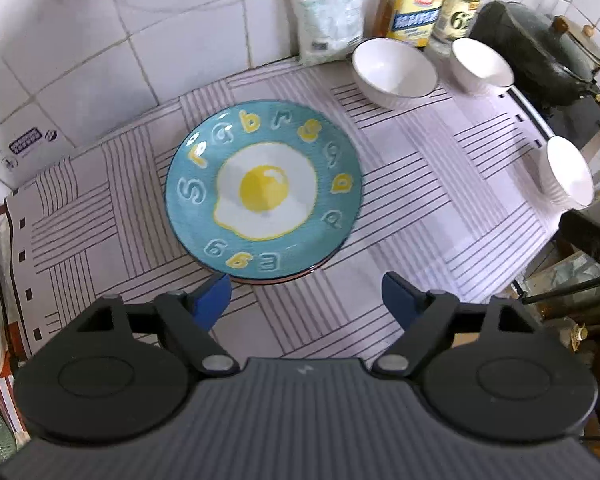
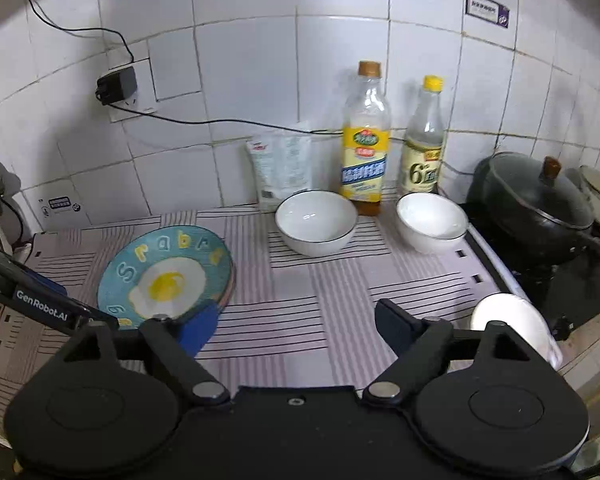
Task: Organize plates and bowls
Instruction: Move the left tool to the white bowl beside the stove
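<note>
Flat on striped cloth, teal plate, fried-egg motif, raised letters

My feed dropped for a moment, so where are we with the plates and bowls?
Possibly done: the teal fried-egg plate tops a small stack; another rim shows beneath it. In hand: nothing; the left gripper and right gripper are both open and empty. Left: three white ceramic bowls sit apart, the large bowl, the smaller bowl and the near-edge bowl, none nested.
</note>
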The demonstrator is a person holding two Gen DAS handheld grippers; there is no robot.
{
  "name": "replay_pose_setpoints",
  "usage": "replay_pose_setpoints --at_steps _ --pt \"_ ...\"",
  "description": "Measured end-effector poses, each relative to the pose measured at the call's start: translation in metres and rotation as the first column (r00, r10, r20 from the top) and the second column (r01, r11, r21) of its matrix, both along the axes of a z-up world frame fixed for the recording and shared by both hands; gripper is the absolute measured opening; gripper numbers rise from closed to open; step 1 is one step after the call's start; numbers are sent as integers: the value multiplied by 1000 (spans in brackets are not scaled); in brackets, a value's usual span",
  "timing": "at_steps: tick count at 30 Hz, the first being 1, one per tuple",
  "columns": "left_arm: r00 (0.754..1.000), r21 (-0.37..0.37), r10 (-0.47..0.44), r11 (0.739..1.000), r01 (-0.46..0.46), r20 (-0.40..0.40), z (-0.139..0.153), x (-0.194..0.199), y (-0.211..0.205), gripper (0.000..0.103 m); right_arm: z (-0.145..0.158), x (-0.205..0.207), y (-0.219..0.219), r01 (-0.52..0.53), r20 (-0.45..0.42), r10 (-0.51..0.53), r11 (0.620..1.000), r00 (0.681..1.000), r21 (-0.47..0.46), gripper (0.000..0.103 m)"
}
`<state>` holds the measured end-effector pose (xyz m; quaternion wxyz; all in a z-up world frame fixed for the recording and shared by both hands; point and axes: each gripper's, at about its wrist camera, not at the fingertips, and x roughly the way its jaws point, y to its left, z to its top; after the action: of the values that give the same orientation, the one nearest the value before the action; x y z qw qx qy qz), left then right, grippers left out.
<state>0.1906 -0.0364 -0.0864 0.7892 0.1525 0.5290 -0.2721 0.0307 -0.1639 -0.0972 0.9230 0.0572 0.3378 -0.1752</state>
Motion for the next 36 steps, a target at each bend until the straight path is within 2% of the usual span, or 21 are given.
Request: replay_pose_setpoints --at_steps 3,8,17,24,30,36 --pt "1000 5 -4 1000 4 15 13 -7 -10 84 7 -10 -9 5 0 -5 1000 1000 10 97" --pt "999 7 -33 999 33 32 31 -23 -34 87 16 -25 -26 8 -11 -8 1000 1000 25 97" --pt "999 30 -38 999 37 21 35 -51 -86 94 23 -57 -67 -50 -16 49 999 999 -12 100" --pt "1000 33 16 999 -16 7 25 -67 -128 96 4 -79 -98 -122 -58 116 984 992 -126 101" --pt "999 74 43 996 -43 11 20 -77 -169 96 -7 -95 -133 -155 -77 146 978 986 -141 101" --pt "1000 -18 -21 1000 21 22 12 -89 -204 96 -37 -99 -175 -140 -108 129 986 986 -95 101"
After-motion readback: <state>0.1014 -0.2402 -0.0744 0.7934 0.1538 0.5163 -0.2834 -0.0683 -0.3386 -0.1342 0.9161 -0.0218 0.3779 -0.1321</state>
